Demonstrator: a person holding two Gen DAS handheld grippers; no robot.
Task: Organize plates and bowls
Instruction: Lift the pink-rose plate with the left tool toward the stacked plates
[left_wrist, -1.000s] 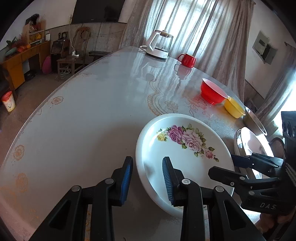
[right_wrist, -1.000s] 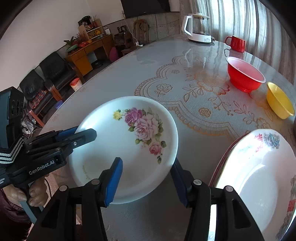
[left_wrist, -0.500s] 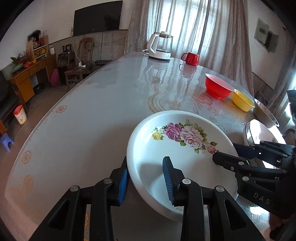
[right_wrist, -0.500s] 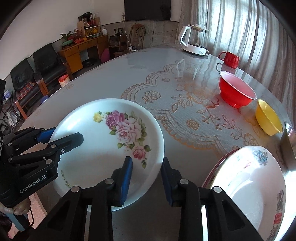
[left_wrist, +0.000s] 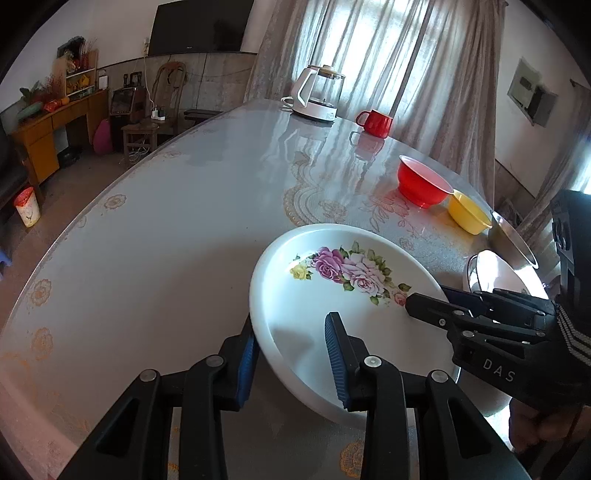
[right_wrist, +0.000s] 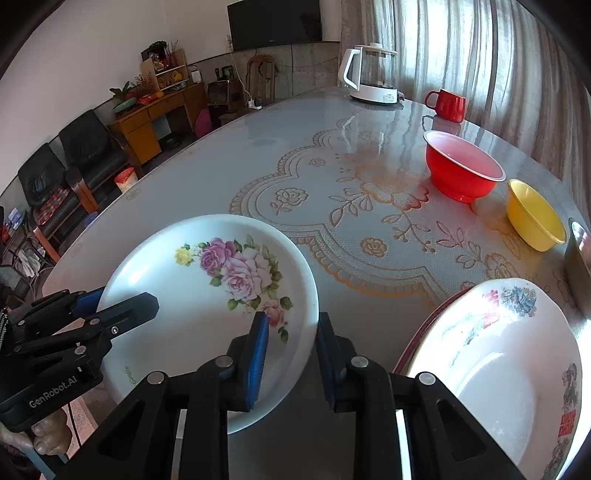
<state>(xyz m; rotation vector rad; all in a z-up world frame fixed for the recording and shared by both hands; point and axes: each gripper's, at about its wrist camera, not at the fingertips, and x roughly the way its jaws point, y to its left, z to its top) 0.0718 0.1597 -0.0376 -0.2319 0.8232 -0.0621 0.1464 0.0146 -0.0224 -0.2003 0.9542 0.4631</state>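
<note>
A glossy counter (right_wrist: 229, 177) in a living room carries a rose plate (right_wrist: 207, 295) near its edge, with a second plate (right_wrist: 509, 362) to the right. The left gripper (left_wrist: 290, 354) is closed on the rose plate's left rim. The right gripper (right_wrist: 290, 354) has just been closing and now straddles the right rim; whether it touches is unclear. The plate looks stiff, glazed, slippery and breakable, so the rim is best pinched from both sides.
</note>
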